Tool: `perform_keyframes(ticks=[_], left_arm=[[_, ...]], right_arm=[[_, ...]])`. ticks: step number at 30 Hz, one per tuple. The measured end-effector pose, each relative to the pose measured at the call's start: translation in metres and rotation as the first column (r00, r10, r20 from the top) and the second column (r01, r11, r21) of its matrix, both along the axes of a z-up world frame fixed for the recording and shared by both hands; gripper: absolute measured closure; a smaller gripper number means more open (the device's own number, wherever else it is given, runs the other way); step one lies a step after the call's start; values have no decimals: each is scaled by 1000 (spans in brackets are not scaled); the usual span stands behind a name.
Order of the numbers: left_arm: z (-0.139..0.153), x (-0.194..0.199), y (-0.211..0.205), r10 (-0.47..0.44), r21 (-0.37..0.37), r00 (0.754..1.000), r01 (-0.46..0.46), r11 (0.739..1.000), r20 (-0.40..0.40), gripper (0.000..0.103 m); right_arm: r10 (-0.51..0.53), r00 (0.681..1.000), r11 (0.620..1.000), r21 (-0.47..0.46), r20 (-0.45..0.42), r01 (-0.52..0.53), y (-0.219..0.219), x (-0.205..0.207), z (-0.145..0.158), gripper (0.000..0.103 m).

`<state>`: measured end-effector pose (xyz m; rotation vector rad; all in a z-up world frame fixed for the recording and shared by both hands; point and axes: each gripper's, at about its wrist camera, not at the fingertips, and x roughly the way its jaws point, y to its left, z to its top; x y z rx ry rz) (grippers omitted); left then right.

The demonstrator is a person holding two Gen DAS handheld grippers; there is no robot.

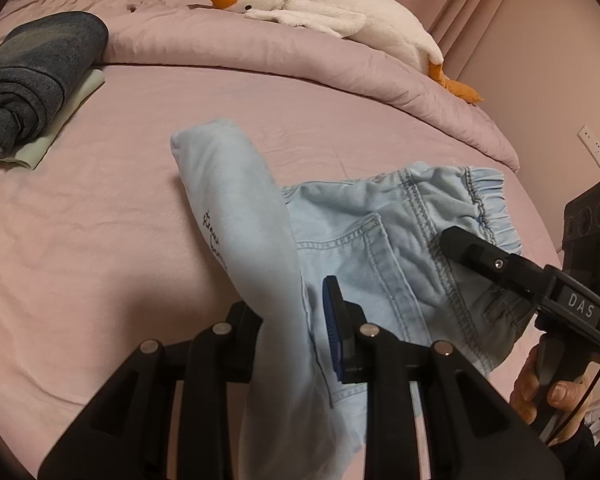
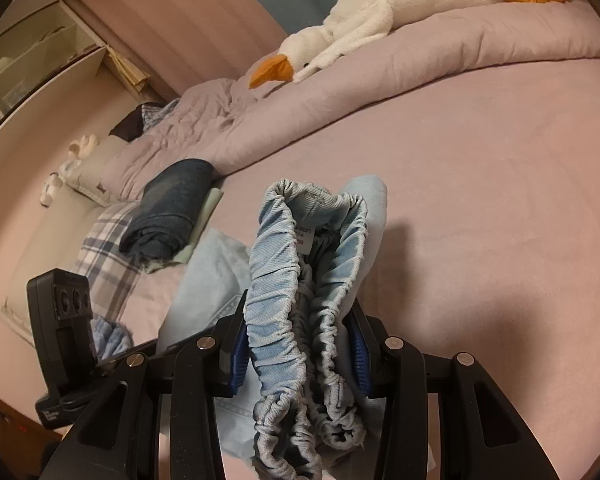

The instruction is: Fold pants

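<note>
Light blue pants (image 1: 380, 248) lie partly lifted above the pink bed sheet (image 1: 100, 220), near the middle of the bed. The left gripper (image 1: 296, 320) is clamped on a pant leg (image 1: 228, 184), which sticks forward past the fingers with its hem end off the sheet. The right gripper (image 2: 300, 344) is closed on the bunched elastic waistband (image 2: 296, 264), gathered folds pressed between both blue pads (image 2: 238, 354). A hand (image 1: 548, 396) holds the right gripper's handle. A folded dark garment (image 1: 32, 80) rests on a pale folded cloth (image 1: 60, 128), well apart on the left. A plush goose (image 1: 320, 4) lies on the rolled duvet (image 1: 260, 56) behind.
</note>
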<state>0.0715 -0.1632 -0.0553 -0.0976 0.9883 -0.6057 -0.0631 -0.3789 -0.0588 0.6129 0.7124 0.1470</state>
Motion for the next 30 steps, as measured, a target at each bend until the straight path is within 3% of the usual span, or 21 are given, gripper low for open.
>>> perform_keyframes(ticks=[13,19,23,26,30], left_arm=[[-16,4,5,24,69,1000,-23,997,-9,75],[-23,7,6,39,106,999,-38,994,-10,57],[-28,8,7,46,162,999,-47,986,11,35],[-31,9,10,52,172,998,-55,984,18,27],[-32,10,13,61,186,998,-66,980,31,22]], right_arm=[[-49,997,999,9,-67,49,-15,-1,-17,59],[-75,991,997,-11,-111,74,-21,-1,-26,59],[-91,987,995,-62,-133,84,-20,0,-29,52],[-118,982,984,-150,-147,96,-17,0,-30,37],[-120,983,978,-187,-142,92,-17,-1,-29,36]])
